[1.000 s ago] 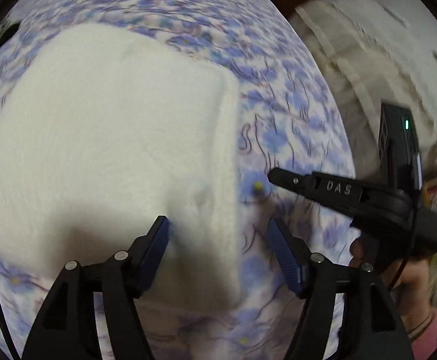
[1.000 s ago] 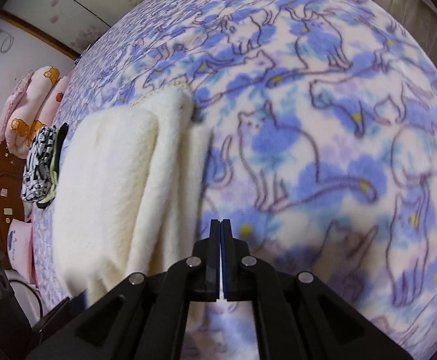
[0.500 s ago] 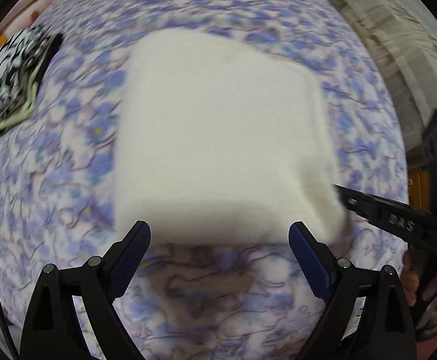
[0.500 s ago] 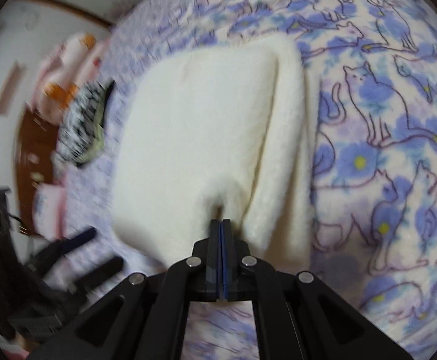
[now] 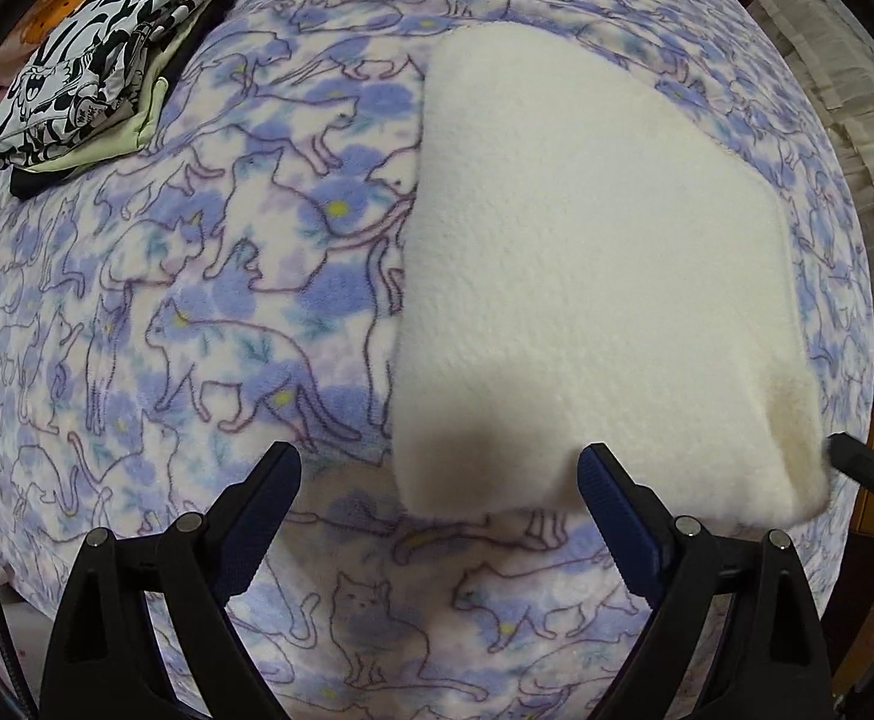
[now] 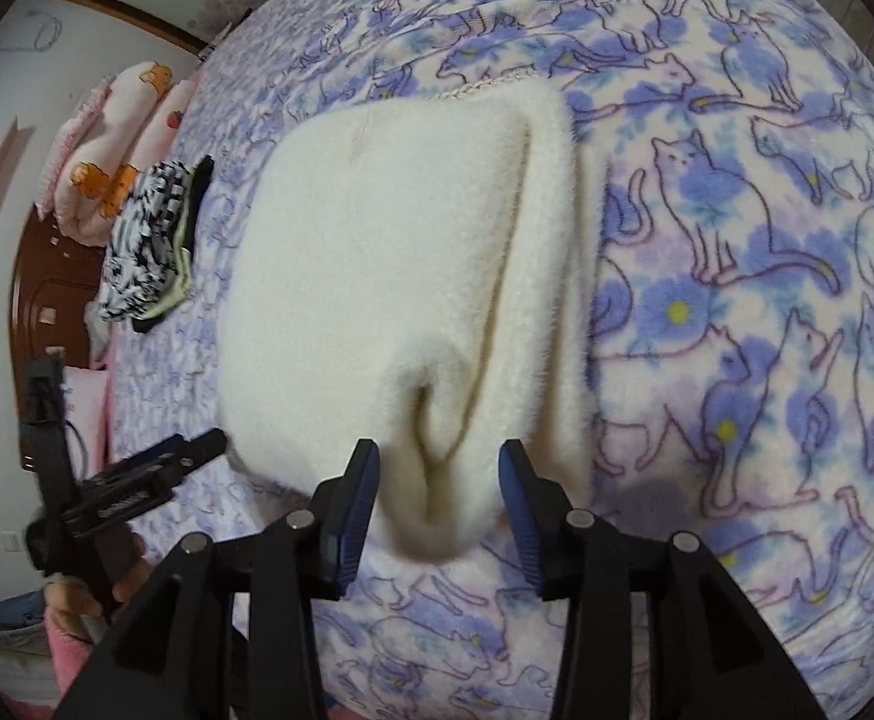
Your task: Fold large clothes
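Left hand-held gripper (image 5: 440, 513): jaws spread wide, holding nothing, just short of the near edge of the folded cream garment (image 5: 587, 276). Right hand-held gripper (image 6: 440, 501): jaws parted, straddling the garment's rolled near corner without clamping it. Garment: folded into 1 thick block, lying on the cat-print bedspread (image 5: 209, 324). Stack of folded clothes (image 5: 101, 66): well apart, near the pillows (image 6: 113, 138).

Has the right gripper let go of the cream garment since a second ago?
Yes. The right gripper was shut before; now its jaws stand open around the folded corner of the cream garment, which lies on the cat-print blanket.
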### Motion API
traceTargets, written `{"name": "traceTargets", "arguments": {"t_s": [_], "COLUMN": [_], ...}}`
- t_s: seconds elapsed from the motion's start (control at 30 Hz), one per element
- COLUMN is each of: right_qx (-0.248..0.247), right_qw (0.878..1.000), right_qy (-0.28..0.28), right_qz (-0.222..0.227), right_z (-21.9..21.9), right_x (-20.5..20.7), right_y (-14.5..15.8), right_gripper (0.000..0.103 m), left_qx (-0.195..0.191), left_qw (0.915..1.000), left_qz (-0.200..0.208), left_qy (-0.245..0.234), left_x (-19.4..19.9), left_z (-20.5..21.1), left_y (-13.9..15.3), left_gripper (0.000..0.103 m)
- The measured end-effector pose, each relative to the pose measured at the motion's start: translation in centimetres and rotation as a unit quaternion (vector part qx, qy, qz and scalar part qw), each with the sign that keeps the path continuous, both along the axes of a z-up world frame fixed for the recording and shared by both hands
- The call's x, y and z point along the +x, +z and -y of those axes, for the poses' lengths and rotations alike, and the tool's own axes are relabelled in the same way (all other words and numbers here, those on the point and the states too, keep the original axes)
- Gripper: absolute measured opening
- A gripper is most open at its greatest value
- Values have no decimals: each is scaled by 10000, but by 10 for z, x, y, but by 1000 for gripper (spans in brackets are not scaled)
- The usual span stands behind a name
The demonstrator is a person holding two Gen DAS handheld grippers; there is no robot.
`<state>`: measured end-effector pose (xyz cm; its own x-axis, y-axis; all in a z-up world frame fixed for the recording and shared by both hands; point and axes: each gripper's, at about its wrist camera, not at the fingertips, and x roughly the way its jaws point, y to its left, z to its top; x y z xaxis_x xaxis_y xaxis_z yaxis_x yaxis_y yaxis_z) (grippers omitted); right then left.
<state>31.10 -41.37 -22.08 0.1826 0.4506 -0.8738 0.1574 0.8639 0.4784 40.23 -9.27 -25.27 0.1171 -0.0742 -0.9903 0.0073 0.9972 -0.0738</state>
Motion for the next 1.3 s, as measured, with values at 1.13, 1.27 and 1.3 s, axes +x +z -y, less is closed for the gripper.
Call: {"name": "traceTargets", "arguments": {"t_s": [1.13,1.27,1.3], "right_qx": [-1670,-1444,-1319], "right_qw": [9852,9865,9870], "right_qy": [-267,-572,-717], "right_qz": [297,509,577], "right_z": [2,7,12], "right_x": [-22,-32,-36], "right_y": [-87,-71,-63], "right_gripper": [5,13,18], "left_qx": [-425,-455,-451], "left_qw": [9979,9983,9986], "left_qz": [-225,-238,-174], "left_qy": [-428,-258,-228], "left_x": [-18,-22,-25], "left_z": [30,20,17], "left_y": [-19,-24,-21], "left_gripper": [92,92,90]}}
